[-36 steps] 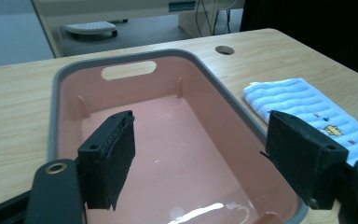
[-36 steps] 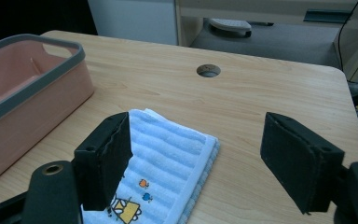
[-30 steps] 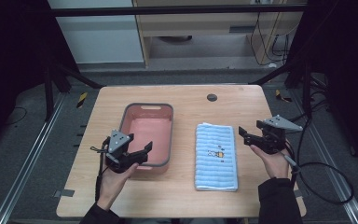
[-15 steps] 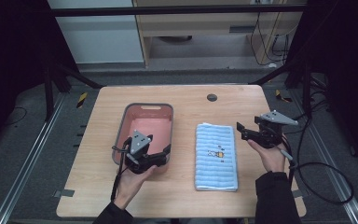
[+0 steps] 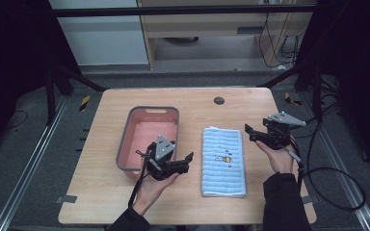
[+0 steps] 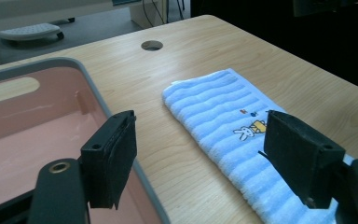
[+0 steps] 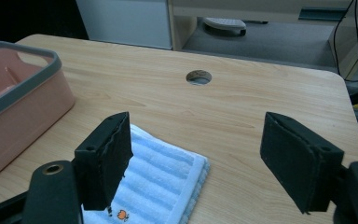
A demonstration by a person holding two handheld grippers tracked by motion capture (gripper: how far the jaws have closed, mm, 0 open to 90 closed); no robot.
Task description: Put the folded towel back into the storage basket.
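Note:
A folded light-blue striped towel (image 5: 223, 161) with a small cartoon print lies flat on the wooden table (image 5: 101, 144), right of a pink basin (image 5: 153, 109) with a grey rim. My left gripper (image 5: 185, 162) stands open at the basin's near right corner, pointing toward the towel. In the left gripper view its jaws (image 6: 200, 154) frame the basin rim (image 6: 93, 93) and the towel (image 6: 223, 116), holding nothing. My right gripper (image 5: 249, 133) is open just right of the towel's far right corner. In the right gripper view (image 7: 198, 158) the towel corner (image 7: 158, 182) lies below the left jaw.
A round cable hole (image 5: 218, 100) sits in the table near the far edge. The basin (image 7: 23, 93) holds nothing that I can see. Cables trail from the right gripper off the table's right side. Dark frame struts stand beyond both far corners.
My left gripper has moved right, from the basin's near left corner across its front to its near right corner. The right gripper has shifted slightly left toward the towel.

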